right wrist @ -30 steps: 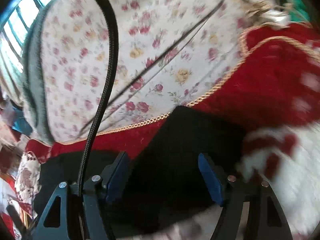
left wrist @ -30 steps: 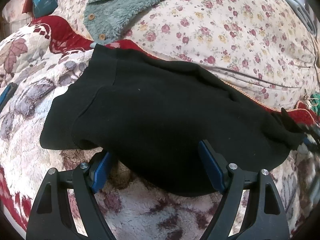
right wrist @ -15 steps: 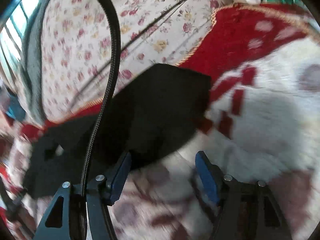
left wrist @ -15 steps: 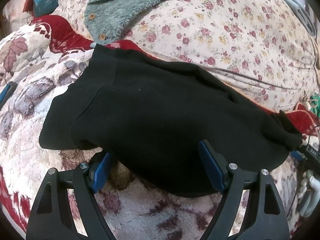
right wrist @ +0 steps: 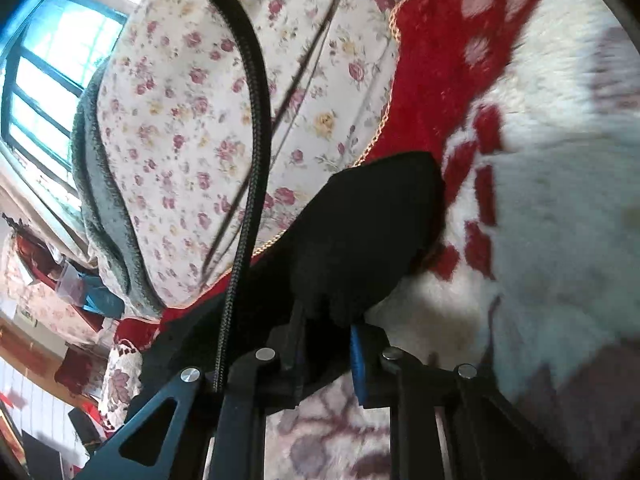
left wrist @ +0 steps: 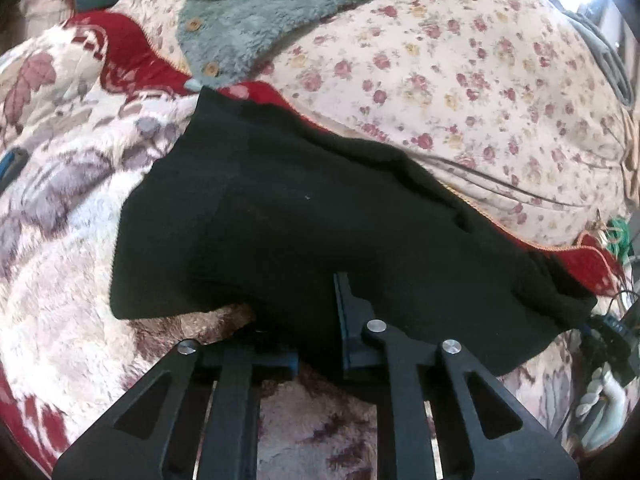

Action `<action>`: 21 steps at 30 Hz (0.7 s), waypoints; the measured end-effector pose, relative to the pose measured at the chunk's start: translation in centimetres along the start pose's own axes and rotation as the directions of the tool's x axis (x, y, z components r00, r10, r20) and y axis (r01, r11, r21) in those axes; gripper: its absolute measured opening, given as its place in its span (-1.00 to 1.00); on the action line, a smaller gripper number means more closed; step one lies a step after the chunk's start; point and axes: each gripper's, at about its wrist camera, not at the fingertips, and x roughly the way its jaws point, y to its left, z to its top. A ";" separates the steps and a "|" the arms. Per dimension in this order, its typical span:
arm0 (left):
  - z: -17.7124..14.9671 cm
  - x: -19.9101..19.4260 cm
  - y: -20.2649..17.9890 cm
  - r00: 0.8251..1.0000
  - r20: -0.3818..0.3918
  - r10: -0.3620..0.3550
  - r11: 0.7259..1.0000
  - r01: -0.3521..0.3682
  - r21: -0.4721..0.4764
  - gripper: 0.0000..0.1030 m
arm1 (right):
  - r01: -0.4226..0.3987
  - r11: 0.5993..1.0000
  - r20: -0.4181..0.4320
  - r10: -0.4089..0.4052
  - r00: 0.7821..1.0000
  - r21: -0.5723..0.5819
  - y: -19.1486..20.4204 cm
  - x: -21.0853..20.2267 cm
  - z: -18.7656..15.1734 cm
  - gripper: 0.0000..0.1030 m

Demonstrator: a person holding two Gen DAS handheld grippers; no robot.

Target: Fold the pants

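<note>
The black pants (left wrist: 304, 216) lie folded lengthwise on a fluffy floral blanket (left wrist: 60, 240), stretching from upper left to lower right in the left wrist view. My left gripper (left wrist: 316, 320) is shut on their near edge. In the right wrist view the pants' other end (right wrist: 368, 232) bunches up between the jaws of my right gripper (right wrist: 328, 340), which is shut on it.
A flowered duvet (left wrist: 460, 60) with a grey-green fleece garment (left wrist: 280, 8) on it lies behind the pants. The blanket's red border (right wrist: 432, 92) runs along the duvet. A black cable (right wrist: 248, 160) hangs across the right wrist view. A window (right wrist: 44, 64) is far left.
Both grippers were open around the pants; now both have closed on the fabric. The right gripper swung along the blanket to the pants' end.
</note>
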 end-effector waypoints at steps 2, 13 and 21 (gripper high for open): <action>0.1 -0.6 0.1 1.000 -0.001 -0.019 1.000 0.019 0.012 -0.80 | -0.008 1.000 0.028 0.008 1.000 0.003 0.7 -1.4 -0.2 -0.67; 0.8 -5.4 2.5 0.997 0.030 -0.076 0.997 0.075 0.025 -0.83 | -0.085 0.995 0.060 0.088 0.994 -0.056 5.0 -9.9 -4.9 -0.68; 0.3 -9.0 7.3 1.000 -0.017 -0.002 0.997 0.003 0.071 -0.83 | -0.084 0.995 -0.061 0.080 0.995 -0.061 6.2 -9.7 -12.1 -0.68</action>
